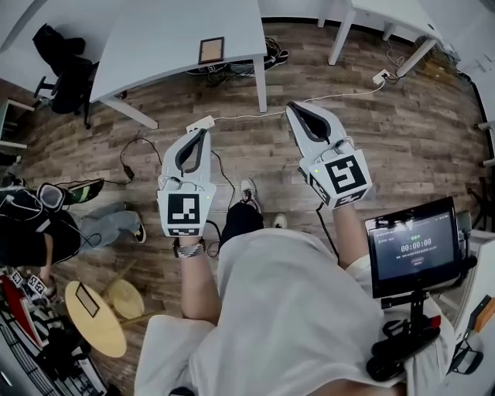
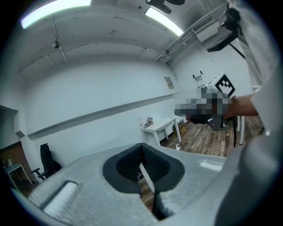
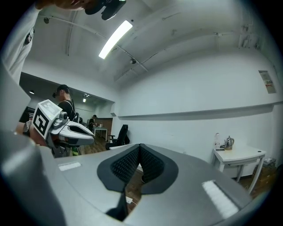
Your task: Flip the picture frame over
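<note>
- the left hand-held gripper (image 1: 199,136) is held out in front of the person, over the floor. its jaws are pressed together with nothing between them. in the left gripper view its dark ribbed pads (image 2: 154,164) meet at the tip.
- the right hand-held gripper (image 1: 297,110) is alongside it, a little further forward and angled outward. its jaws are also closed tip to tip on nothing, as the right gripper view shows along its own pads (image 3: 126,164).
- each has a black-and-white marker cube at the wrist end, one on the left (image 1: 186,213) and one on the right (image 1: 345,175). the two tools are apart and touch nothing.
- under them is a wooden floor (image 1: 371,131). a white power strip (image 1: 199,123) with trailing cables lies on it, just past the left tip as the head view shows it. the person's shoes (image 1: 248,191) show between the two arms.
- the picture frame (image 1: 210,49) lies flat on the pale surface (image 1: 155,35), close to its near edge, beyond both tools and well apart from them. it shows a dark border round a brown middle, and which side faces up cannot be told.
- at the left end of that surface stands a chair (image 1: 66,58) draped with dark cloth.
- a second white table (image 1: 387,11) stands at the top right.
- a screen (image 1: 414,247) on a stand is at the person's right side.
- two round wooden stools (image 1: 97,317) are at the lower left, and another person in jeans (image 1: 100,224) sits nearby.
</note>
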`<state>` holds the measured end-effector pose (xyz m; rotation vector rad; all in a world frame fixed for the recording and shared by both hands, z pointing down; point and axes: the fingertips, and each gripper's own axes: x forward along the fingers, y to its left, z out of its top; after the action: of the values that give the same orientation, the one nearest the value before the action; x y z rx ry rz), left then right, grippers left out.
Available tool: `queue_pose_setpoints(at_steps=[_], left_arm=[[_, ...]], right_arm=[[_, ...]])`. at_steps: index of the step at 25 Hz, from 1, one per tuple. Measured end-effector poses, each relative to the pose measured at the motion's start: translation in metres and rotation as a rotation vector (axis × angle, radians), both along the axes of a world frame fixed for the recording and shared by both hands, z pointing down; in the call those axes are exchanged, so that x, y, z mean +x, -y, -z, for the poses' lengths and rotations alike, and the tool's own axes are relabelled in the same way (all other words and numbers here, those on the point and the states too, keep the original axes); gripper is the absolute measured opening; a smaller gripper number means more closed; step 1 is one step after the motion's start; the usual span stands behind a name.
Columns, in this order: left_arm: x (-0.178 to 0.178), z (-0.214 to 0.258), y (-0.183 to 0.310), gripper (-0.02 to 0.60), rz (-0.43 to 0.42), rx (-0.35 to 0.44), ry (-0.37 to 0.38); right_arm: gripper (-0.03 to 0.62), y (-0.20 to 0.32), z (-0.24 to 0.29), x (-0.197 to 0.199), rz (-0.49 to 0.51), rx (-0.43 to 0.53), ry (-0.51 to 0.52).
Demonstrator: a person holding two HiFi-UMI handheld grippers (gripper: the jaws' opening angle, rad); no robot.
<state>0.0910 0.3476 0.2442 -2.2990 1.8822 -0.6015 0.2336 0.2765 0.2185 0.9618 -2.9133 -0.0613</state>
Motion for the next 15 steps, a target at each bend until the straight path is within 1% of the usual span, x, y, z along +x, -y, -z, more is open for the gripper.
queue_pose_setpoints(at_steps=[4, 9, 12, 15], left_arm=[[-0.015, -0.014, 0.027, 0.002, -0.002, -0.008, -0.019], [-0.047, -0.03, 0.078, 0.002, 0.01, -0.017, -0.067], [-0.071, -0.033, 0.114, 0.002, 0.002, -0.031, -0.051], [-0.097, -0.037, 0.15, 0.002, -0.01, -0.054, 0.005]], right_arm=[[0.001, 0.023, -0.008, -0.014, 0.011, -0.05, 0.015], [0.002, 0.074, -0.009, -0.036, -0.013, -0.025, -0.027], [0.002, 0.109, -0.005, -0.058, -0.026, -0.016, -0.048], [0.002, 0.145, -0.008, -0.081, -0.05, -0.03, -0.058]])
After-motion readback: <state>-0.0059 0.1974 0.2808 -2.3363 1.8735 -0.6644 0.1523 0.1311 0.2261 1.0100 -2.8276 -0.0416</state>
